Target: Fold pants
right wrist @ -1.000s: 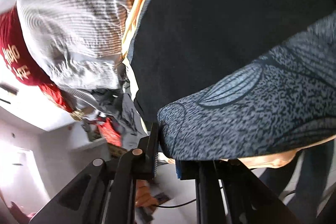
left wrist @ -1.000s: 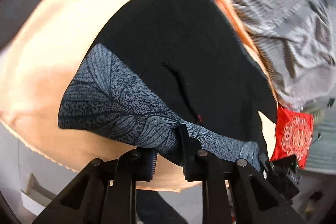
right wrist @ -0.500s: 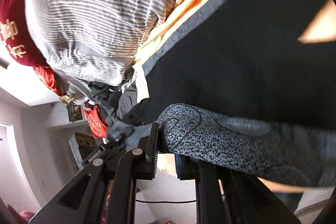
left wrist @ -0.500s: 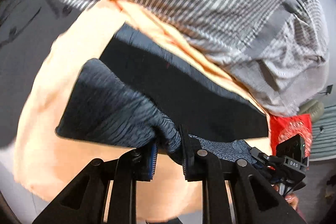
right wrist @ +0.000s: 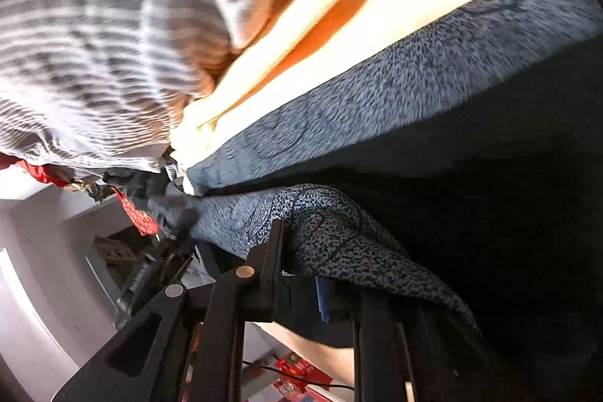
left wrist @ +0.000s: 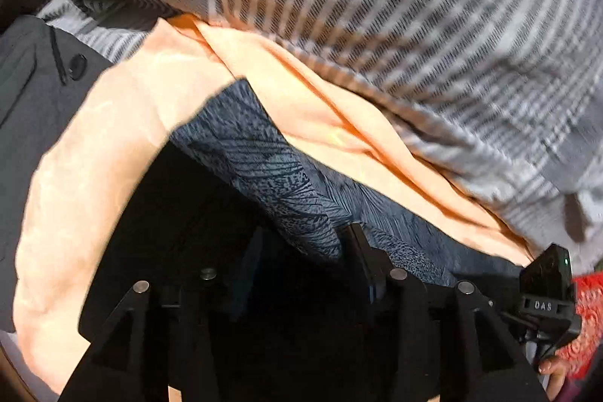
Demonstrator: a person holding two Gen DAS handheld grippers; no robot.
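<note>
We see the dark pants with a blue-grey leaf-patterned band lying folded on a peach-coloured cloth, its patterned edge running close to a heap of grey-and-white striped fabric. Our left gripper has just been opening: its jaws now stand partly apart, the patterned band lies beside the right-hand finger, and the black cloth spreads beneath the gap, no pad pressing on it. From the other wrist camera, our right gripper has its jaws narrow, pinching a fold of the patterned band between them, the fabric draping over the far finger. The rest of the pants stretches away across the peach cloth.
</note>
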